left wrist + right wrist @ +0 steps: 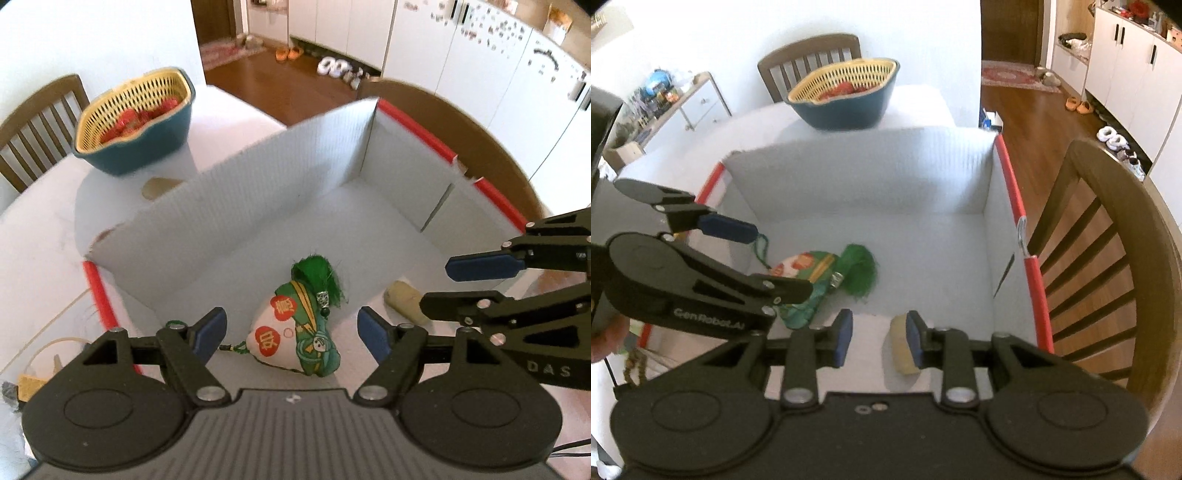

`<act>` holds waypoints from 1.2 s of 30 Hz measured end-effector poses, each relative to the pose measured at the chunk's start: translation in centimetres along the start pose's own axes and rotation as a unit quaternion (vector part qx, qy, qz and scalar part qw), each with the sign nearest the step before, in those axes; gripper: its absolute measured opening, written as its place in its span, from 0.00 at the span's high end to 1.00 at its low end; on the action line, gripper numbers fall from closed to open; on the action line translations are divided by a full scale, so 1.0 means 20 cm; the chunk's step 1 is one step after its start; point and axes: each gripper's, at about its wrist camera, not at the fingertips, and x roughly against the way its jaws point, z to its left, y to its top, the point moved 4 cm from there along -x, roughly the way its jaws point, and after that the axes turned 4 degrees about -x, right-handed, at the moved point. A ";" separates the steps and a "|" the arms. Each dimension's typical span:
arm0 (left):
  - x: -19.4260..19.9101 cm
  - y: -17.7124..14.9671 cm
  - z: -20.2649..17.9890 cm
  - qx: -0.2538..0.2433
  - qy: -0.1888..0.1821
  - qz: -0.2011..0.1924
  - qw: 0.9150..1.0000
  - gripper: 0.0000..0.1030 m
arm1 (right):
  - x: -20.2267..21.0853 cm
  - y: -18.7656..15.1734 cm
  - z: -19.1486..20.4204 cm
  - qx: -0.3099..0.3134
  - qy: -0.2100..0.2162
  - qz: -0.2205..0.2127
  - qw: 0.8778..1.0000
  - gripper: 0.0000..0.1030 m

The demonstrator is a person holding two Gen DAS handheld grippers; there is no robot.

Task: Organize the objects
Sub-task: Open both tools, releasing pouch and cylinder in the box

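A green and white cloth sachet (295,338) with a green tassel lies on the floor of a white box (258,177) with red edges. My left gripper (291,332) is open above it, jaws either side, not touching. In the right wrist view the sachet (812,273) lies left of centre. My right gripper (875,338) is open over the box floor, and a tan cork-like cylinder (899,349) lies by its right finger. The cylinder also shows in the left wrist view (404,301), partly hidden by the right gripper (465,284).
A teal basket (136,122) with a yellow liner holds red items on the white table beyond the box; it also shows in the right wrist view (846,94). Wooden chairs (1108,258) stand around the table. Small items (33,380) lie left of the box.
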 end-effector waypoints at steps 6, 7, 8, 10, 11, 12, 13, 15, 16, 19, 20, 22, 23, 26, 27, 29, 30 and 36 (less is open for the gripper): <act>0.13 -0.01 0.02 0.011 0.001 -0.035 0.999 0.25 | 0.11 -0.01 0.07 0.001 -0.012 -0.028 1.000 0.65; 0.15 -0.02 0.02 0.012 -0.002 -0.041 0.999 0.25 | 0.13 -0.01 0.08 0.002 -0.015 -0.033 0.999 0.65; 0.18 -0.03 0.03 0.014 -0.005 -0.046 0.999 0.25 | 0.15 -0.01 0.10 0.002 -0.017 -0.039 0.999 0.63; 0.22 -0.05 0.06 0.016 -0.005 -0.059 0.998 0.25 | 0.17 -0.01 0.12 0.001 -0.024 -0.048 0.999 0.61; 0.25 -0.06 0.08 0.017 -0.006 -0.065 0.998 0.25 | 0.18 -0.02 0.14 0.000 -0.026 -0.051 0.998 0.58; 0.27 -0.08 0.09 0.019 -0.006 -0.070 0.997 0.25 | 0.19 -0.02 0.15 -0.003 -0.030 -0.056 0.998 0.55; 0.30 -0.09 0.11 0.021 -0.009 -0.076 0.997 0.25 | 0.20 -0.03 0.17 -0.005 -0.034 -0.060 0.998 0.54; 0.34 -0.13 0.14 0.028 -0.015 -0.082 0.996 0.25 | 0.23 -0.04 0.20 -0.007 -0.039 -0.067 0.997 0.50; 0.36 -0.15 0.16 0.031 -0.017 -0.085 0.996 0.25 | 0.24 -0.04 0.22 -0.009 -0.042 -0.069 0.997 0.49; 0.44 -0.21 0.21 0.037 -0.022 -0.098 0.994 0.19 | 0.26 -0.06 0.29 -0.016 -0.041 -0.074 0.996 0.42; 0.46 -0.23 0.23 0.038 -0.021 -0.103 0.994 0.19 | 0.27 -0.07 0.32 -0.017 -0.042 -0.078 0.996 0.39; 0.51 -0.27 0.26 0.035 -0.018 -0.113 0.993 0.19 | 0.29 -0.08 0.38 -0.015 -0.042 -0.088 0.995 0.35; 0.53 -0.29 0.28 0.032 -0.015 -0.116 0.993 0.19 | 0.30 -0.09 0.42 -0.014 -0.041 -0.090 0.995 0.34; 0.58 -0.36 0.34 0.029 -0.009 -0.125 0.992 0.19 | 0.30 -0.10 0.52 -0.016 -0.040 -0.094 0.995 0.31; 0.60 -0.38 0.36 0.030 -0.009 -0.127 0.991 0.19 | 0.31 -0.11 0.56 -0.016 -0.038 -0.096 0.995 0.30; 0.62 -0.43 0.40 0.033 -0.009 -0.129 0.991 0.19 | 0.31 -0.12 0.62 -0.017 -0.037 -0.099 0.994 0.29; 0.63 -0.44 0.41 0.034 -0.010 -0.131 0.991 0.19 | 0.30 -0.12 0.65 -0.019 -0.036 -0.099 0.994 0.28; 0.70 -0.56 0.53 0.041 -0.011 -0.141 0.989 0.19 | 0.30 -0.15 0.79 -0.029 -0.031 -0.105 0.994 0.19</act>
